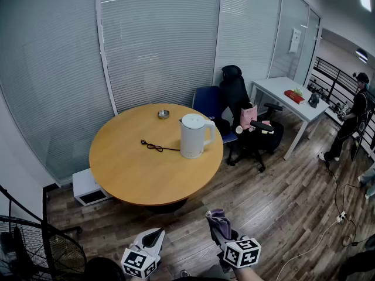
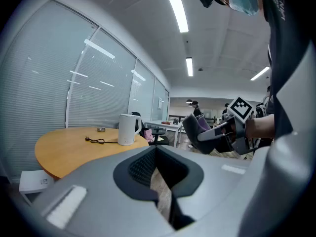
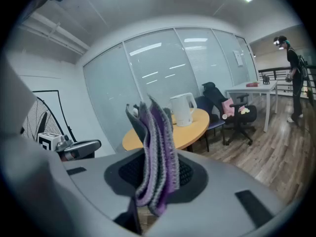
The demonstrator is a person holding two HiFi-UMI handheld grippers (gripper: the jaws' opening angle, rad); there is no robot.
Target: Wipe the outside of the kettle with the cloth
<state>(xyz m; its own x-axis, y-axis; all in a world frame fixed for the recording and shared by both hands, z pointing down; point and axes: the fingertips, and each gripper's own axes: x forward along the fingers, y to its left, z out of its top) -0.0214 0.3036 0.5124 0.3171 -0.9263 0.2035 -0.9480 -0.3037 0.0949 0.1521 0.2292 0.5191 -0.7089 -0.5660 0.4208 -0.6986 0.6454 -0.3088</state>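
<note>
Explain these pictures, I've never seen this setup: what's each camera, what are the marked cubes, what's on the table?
No robot here: a person holds hand-held tongs in each hand. The head view looks down from a camera on the person's head; the other two cameras ride on the tongs and look along them. The marked cubes are part of the tongs. The left tongs are shut and empty. The right tongs are shut on a purple-grey cloth. On the round table stands a white kettle, with a dark cord lying to its left and a small metal dish behind. Both tongs are well short of the table.
</note>
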